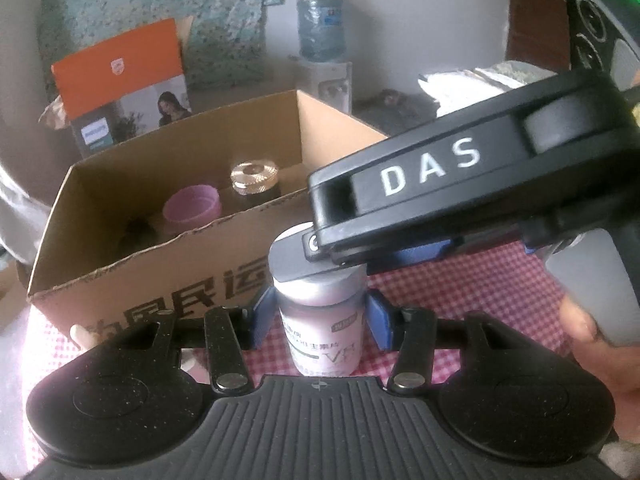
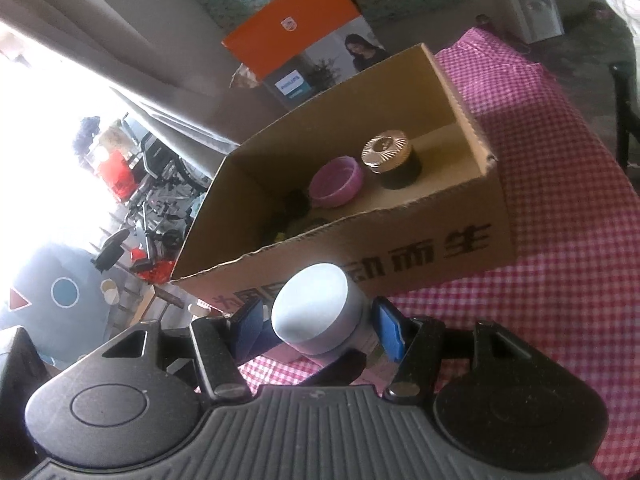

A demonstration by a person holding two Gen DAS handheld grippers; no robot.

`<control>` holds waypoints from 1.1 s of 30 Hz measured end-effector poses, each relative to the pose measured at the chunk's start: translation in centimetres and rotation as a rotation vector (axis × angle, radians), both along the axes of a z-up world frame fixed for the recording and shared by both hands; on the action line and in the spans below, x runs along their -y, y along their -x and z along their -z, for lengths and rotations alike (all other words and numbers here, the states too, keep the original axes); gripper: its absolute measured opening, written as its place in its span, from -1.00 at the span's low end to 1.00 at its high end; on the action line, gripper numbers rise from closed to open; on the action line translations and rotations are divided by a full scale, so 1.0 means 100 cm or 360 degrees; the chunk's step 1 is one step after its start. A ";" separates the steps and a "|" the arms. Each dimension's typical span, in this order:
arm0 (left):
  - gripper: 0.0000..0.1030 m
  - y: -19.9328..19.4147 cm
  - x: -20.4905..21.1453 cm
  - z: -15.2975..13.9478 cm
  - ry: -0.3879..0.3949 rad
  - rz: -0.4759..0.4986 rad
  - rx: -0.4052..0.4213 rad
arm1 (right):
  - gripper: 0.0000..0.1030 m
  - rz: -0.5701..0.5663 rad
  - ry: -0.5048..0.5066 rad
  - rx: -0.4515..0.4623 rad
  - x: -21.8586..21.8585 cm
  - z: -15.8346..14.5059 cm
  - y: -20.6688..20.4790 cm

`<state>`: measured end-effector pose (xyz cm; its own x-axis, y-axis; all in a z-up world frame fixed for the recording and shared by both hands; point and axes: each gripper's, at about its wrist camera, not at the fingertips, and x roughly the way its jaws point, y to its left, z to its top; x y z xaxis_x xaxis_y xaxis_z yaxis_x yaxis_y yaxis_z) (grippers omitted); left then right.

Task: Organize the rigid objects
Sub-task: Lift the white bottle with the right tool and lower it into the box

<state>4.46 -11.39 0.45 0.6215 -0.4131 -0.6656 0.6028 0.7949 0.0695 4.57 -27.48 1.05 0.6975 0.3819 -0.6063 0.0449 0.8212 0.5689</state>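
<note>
Upright pale pink bottle [image 1: 320, 332] with a flat silver-grey cap [image 2: 316, 312], printed label facing near, stands close in front of the open cardboard box [image 1: 168, 276]. Inside the box, a pink cup-like lid [image 2: 338, 182] lies left of a dark jar with a ribbed gold lid [image 2: 390, 158]. Something dark lies in the box's left end, too dim to tell.

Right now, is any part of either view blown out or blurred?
Right wrist view: the window area on the left is blown out white, and the cardboard box stays readable. Left wrist view: even, dim light, soft focus on the bottle label, fisheye bending at the edges.
</note>
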 end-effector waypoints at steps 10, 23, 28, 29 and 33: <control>0.00 -0.001 0.006 0.003 -0.0077 0.0027 0.0045 | 0.23 -0.0003 -0.0014 -0.0027 0.001 0.007 0.002; 0.03 -0.007 0.010 0.008 -0.0089 0.0031 0.0027 | 0.23 0.0013 -0.0059 -0.0035 0.004 0.007 0.000; 0.04 -0.011 0.011 0.009 -0.0087 0.0033 0.0020 | 0.24 0.0021 -0.0059 -0.0016 0.004 0.005 -0.001; 0.04 -0.011 0.011 0.009 -0.0089 0.0034 0.0019 | 0.24 0.0023 -0.0058 -0.0014 0.004 0.005 -0.001; 0.03 -0.011 0.012 0.011 -0.0085 0.0043 0.0022 | 0.24 0.0031 -0.0057 -0.0010 0.005 0.006 -0.002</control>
